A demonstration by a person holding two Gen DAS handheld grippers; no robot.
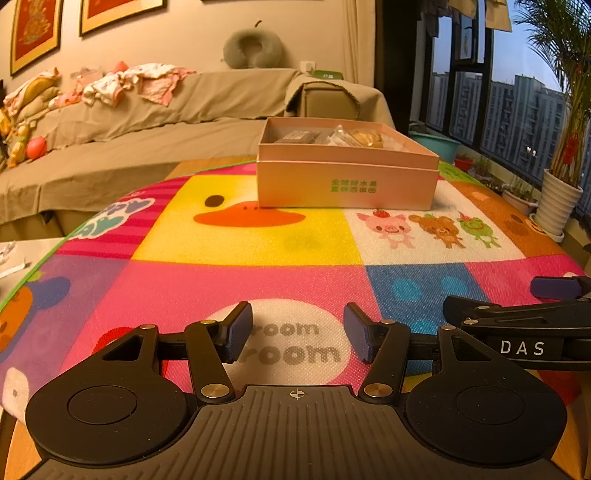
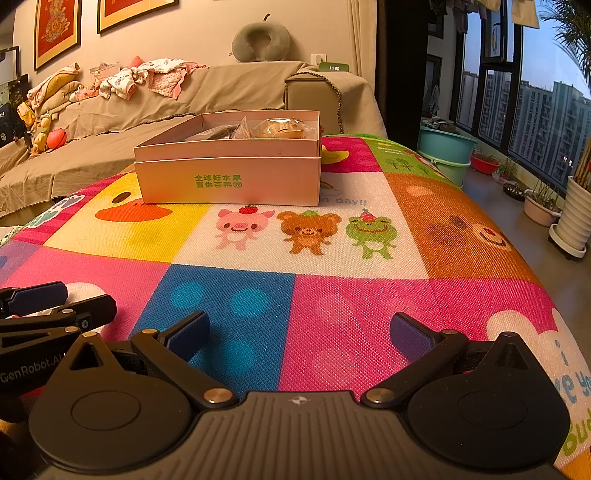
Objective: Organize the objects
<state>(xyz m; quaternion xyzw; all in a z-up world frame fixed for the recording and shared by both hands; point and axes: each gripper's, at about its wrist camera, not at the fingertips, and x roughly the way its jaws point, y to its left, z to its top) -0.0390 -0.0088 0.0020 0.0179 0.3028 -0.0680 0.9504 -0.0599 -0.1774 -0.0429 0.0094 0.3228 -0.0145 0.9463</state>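
- Pink box [image 1: 345,162], open top, wrapped items inside: sits far side of play mat [image 1: 258,280], well apart from both tools.
- Left gripper [image 1: 297,336]: jaws apart, empty, tilted down over mat.
- Right gripper [image 2: 297,334]: wider, empty, alongside.
- Step: looks pre-start or done; nxt reach fwd to box.

**Room beyond the work surface**

We note a tan cloth-covered sofa [image 1: 155,110] strewn with pink-and-white baby clothes [image 1: 140,83], with a grey U-shaped neck pillow [image 2: 260,37] on its backrest. Two red framed pictures [image 2: 55,31] hang above. Teal plastic tubs [image 2: 445,149] and a white ribbed plant pot [image 1: 557,201] line the dark-framed window [image 1: 517,110].
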